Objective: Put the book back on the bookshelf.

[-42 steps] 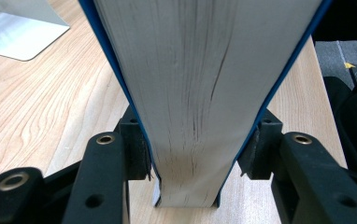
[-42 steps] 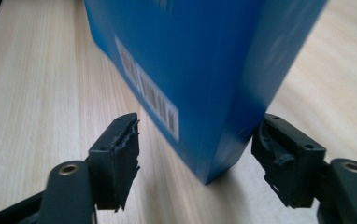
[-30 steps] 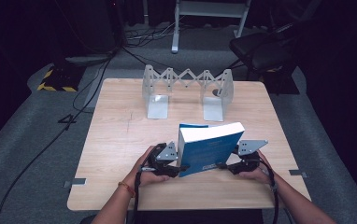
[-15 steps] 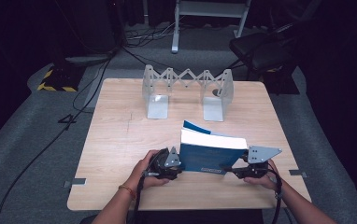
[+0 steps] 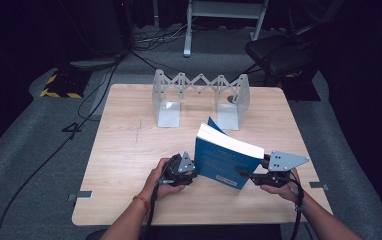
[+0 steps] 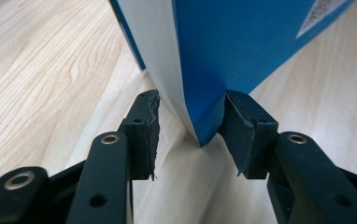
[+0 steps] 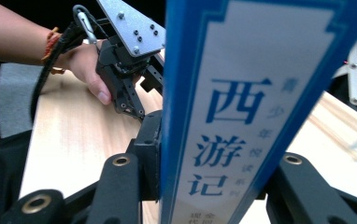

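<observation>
Left hand-held gripper: near edge of the tabletop, at the book's lower left corner. In the left gripper view, its jaws have just been closing with that corner between them; one pad touches the blue cover, the other stands just off the white page edge.
Right hand-held gripper: raised at the book's right end, grey plate on top. In the right gripper view, its jaws have just been closing and now pinch the spine from both sides.
Book: blue cover, white pages, tilted between the two grippers, right end lifted, lower left corner down at the tabletop. The spine carries blue Chinese characters on a white panel.
Hands: the left hand and right hand come in from the bottom of the high view, each wrapped round its gripper.
Tabletop: pale wood.
Book rack: silver metal, expanding zigzag type, standing upright toward the far edge, well apart from the book.
</observation>
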Demonstrator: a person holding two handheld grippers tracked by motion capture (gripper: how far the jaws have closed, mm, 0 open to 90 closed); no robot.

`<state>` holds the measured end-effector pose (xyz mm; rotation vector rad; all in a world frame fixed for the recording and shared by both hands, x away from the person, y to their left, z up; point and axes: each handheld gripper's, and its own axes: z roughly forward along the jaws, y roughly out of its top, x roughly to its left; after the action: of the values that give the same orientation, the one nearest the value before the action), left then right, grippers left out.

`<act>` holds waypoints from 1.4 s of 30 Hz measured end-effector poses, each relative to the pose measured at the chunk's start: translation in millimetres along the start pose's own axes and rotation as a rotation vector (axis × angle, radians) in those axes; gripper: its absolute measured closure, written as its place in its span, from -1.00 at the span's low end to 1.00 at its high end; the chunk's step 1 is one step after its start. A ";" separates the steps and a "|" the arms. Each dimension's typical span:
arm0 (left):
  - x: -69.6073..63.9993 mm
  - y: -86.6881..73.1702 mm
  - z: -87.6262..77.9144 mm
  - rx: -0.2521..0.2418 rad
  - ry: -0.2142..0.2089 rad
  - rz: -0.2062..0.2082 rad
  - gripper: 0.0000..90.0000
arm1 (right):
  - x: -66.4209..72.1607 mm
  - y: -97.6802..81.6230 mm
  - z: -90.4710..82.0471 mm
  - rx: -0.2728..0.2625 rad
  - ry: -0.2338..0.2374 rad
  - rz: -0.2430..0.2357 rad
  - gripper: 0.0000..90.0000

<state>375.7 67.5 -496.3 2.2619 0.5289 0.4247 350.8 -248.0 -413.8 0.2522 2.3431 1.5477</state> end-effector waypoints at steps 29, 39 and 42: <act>10.1 -10.2 -12.0 0.105 0.015 -0.101 -0.41 | -16.2 40.7 -12.0 -0.053 -0.083 0.100 0.29; 17.7 -52.9 -46.0 0.099 -0.014 -0.201 -0.60 | -17.3 44.2 -10.5 -0.044 -0.070 0.099 0.33; 20.1 -60.4 -52.5 0.092 -0.003 -0.210 -0.61 | -19.0 46.1 -10.1 -0.031 -0.072 0.103 0.34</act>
<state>354.7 146.9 -504.0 2.2637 0.7898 0.2960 363.5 -244.5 -364.7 0.4199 2.2814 1.5931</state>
